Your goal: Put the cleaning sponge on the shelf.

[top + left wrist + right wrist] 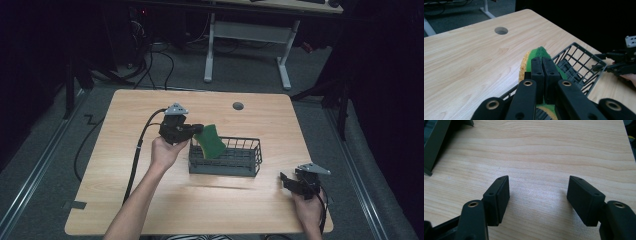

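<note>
Sponge [212,141] hangs over the left end of the wire basket [250,162], pinched tight in the left claw [196,131]. Released too early, it may fall outside the basket. The right claw [291,181], right of the basket, gapes empty.

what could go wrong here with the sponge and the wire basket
The left gripper pinches the green and yellow sponge near one end, tilted over the left end of the wire basket. The soft sponge might bend or slip out and fall onto the table rather than inside. Pushing it down at this tilt could snag it on the rim or nudge the light basket, since the right gripper rests open on the table apart from it.
</note>
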A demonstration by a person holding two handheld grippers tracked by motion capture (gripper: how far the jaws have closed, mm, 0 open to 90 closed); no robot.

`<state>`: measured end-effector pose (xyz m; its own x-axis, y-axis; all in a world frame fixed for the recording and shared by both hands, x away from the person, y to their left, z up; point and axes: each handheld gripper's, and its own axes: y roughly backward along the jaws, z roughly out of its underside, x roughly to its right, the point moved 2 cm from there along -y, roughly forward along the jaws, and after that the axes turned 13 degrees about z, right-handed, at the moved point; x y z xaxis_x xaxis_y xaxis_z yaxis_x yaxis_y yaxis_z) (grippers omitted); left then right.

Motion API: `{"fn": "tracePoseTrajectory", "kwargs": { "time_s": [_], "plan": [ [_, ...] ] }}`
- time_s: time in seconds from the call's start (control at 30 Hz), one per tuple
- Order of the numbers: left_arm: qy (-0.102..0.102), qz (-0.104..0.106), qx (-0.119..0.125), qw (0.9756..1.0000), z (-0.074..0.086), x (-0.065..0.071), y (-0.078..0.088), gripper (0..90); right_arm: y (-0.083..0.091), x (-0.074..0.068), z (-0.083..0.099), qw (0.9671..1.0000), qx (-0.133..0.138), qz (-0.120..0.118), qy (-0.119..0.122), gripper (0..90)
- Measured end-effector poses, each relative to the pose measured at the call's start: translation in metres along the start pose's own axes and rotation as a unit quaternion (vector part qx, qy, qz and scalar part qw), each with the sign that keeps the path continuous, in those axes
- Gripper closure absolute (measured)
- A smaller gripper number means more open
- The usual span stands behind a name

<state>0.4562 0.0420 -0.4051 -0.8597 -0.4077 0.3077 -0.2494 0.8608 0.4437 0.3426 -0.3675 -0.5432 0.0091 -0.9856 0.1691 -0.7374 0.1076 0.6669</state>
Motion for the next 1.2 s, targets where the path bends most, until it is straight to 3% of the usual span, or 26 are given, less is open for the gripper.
{"fn": "tracePoseTrajectory", "kwargs": {
  "time_s": [0.3,0.57,0.87,1.07,1.2],
  "plan": [
    [0.009,0.005,-0.011,0.9999,0.009,-0.002,-0.004,89.7,0.0,0.0,0.0,1.0,0.0,0.0,0.0,34.8],
    [0.024,0.009,0.005,0.9996,0.019,-0.004,0.003,83.6,0.0,0.0,0.0,1.0,0.0,0.0,0.0,34.8],
    [0.039,-0.016,0.031,0.9986,0.026,-0.007,0.02,57.9,0.0,0.0,0.0,1.0,0.0,0.0,0.0,34.7],
    [0.045,-0.04,0.05,0.9969,0.037,-0.01,0.038,50.9,0.0,0.0,0.0,1.0,0.0,0.0,0.0,34.8],
    [0.046,-0.057,0.047,0.9962,0.05,-0.01,0.047,49.2,0.0,0.0,0.0,1.0,0.0,0.0,0.001,34.8]
  ]
}}
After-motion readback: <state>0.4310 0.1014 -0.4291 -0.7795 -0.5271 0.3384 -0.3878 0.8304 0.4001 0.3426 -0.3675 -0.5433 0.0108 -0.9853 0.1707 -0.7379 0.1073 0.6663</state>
